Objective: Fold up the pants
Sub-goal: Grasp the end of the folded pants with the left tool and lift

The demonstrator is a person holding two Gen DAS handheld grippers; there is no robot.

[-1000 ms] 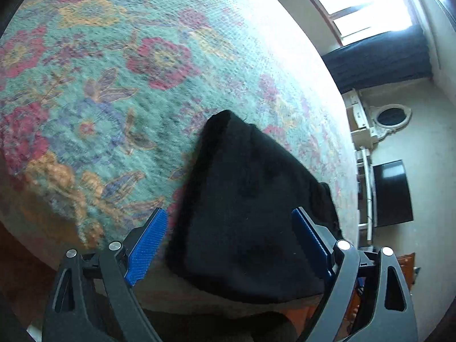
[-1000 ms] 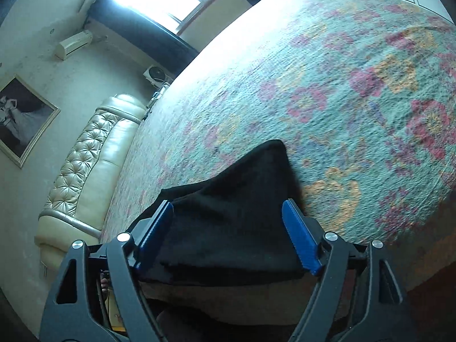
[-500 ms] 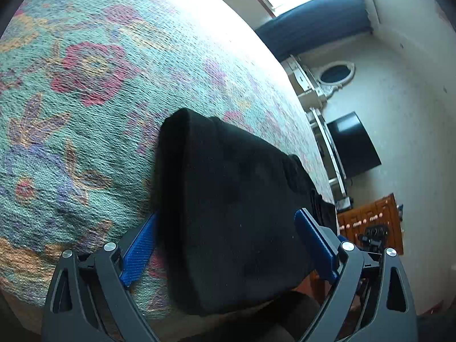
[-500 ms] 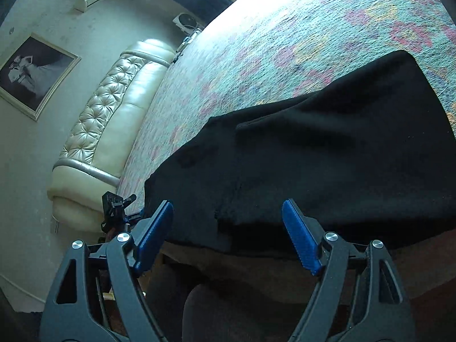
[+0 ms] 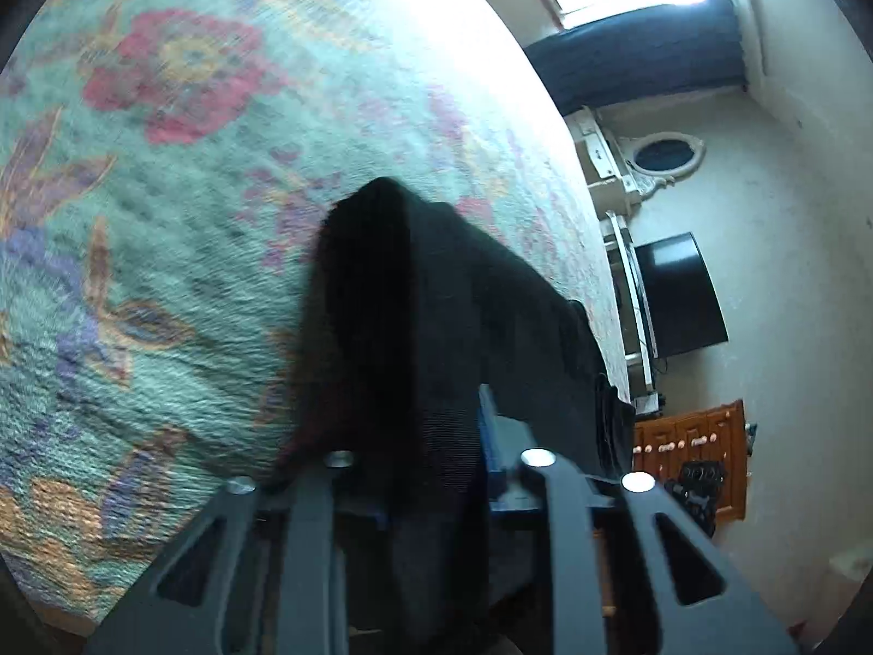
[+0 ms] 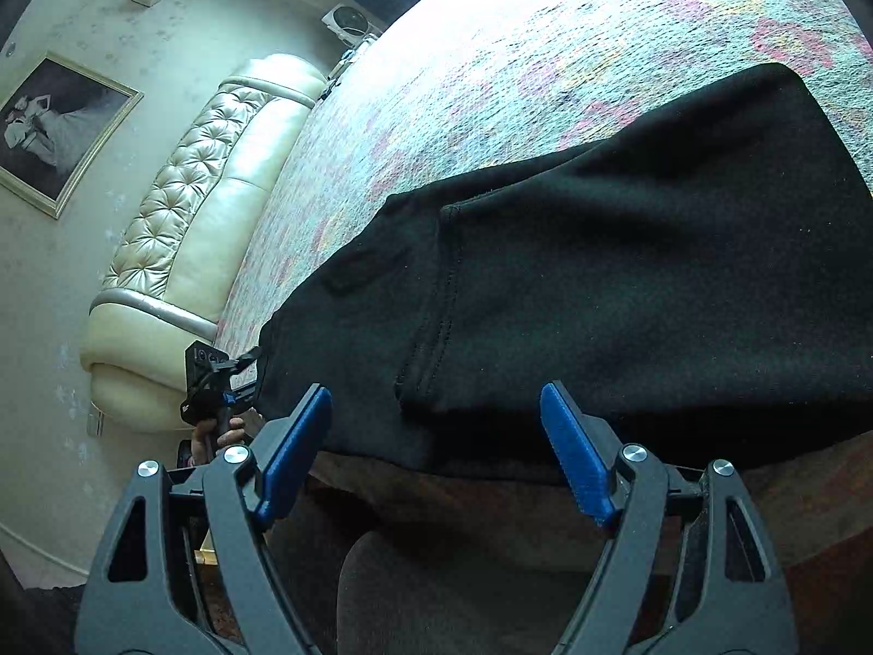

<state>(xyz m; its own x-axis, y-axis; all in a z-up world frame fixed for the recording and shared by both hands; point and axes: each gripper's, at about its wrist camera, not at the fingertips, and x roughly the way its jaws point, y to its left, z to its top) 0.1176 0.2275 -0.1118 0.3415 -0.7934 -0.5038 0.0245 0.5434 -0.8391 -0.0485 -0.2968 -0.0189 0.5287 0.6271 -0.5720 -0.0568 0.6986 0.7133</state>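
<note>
Your left gripper (image 5: 431,469) was closed on an end of the black knitted fleece pants (image 6: 627,273), the cloth bunched between its jaws. Your right gripper (image 6: 436,458) stood with jaws apart at the near edge, gripping nothing. The pants lay along the near edge of the floral turquoise woven bedspread (image 6: 545,54), one layer already doubled over with a stitched hem showing. Judged soft, limp and light; they would sag between holds. Take them at corners or hems.
</note>
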